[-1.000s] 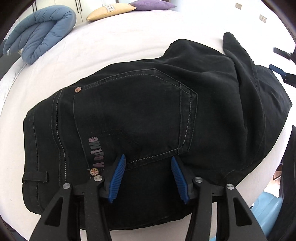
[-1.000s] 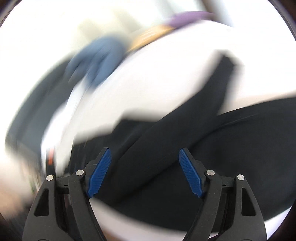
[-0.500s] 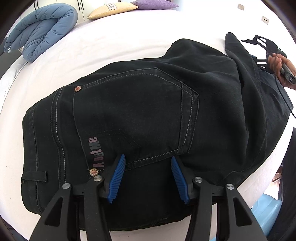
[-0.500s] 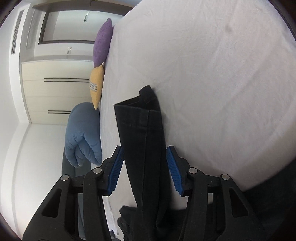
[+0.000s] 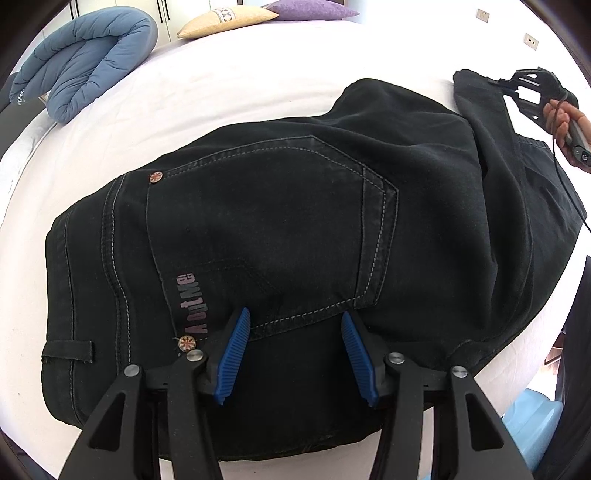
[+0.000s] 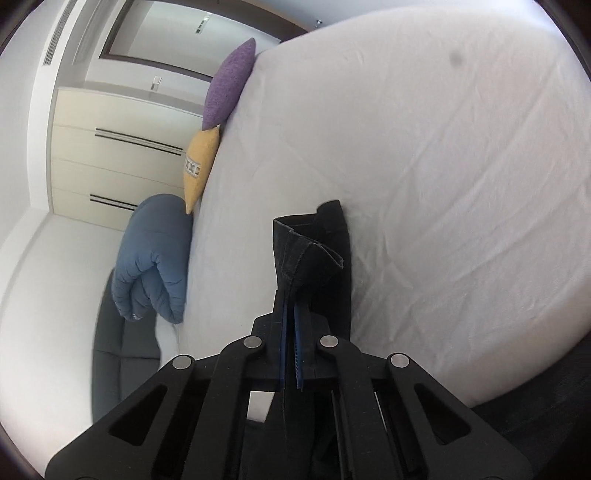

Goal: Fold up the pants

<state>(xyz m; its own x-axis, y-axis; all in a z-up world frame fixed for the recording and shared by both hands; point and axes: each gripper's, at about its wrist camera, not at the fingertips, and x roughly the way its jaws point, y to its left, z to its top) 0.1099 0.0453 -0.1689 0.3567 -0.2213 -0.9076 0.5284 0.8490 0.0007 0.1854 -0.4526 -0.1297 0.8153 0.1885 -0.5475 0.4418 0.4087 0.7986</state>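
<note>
Black jeans [image 5: 280, 236] lie on a white bed [image 5: 240, 85], back pocket up, waistband at the left. My left gripper [image 5: 293, 332] is open, its blue pads resting over the seat of the jeans near the pocket's lower edge. My right gripper [image 6: 290, 317] is shut on the hem of a pant leg [image 6: 306, 251], which stands up off the sheet. In the left wrist view the right gripper [image 5: 524, 88] sits at the far right, at the leg end [image 5: 476, 96], held by a hand.
A folded blue quilt [image 5: 85, 62] lies at the bed's far left, with a yellow cushion [image 5: 225, 18] and a purple cushion [image 5: 310, 7] behind. A light blue object [image 5: 532, 424] sits below the bed's right edge. Wardrobe doors [image 6: 110, 147] stand beyond the bed.
My right gripper swung to the pant leg's end, straddled it with open jaws, then closed on the hem. My left gripper has stayed in place, open.
</note>
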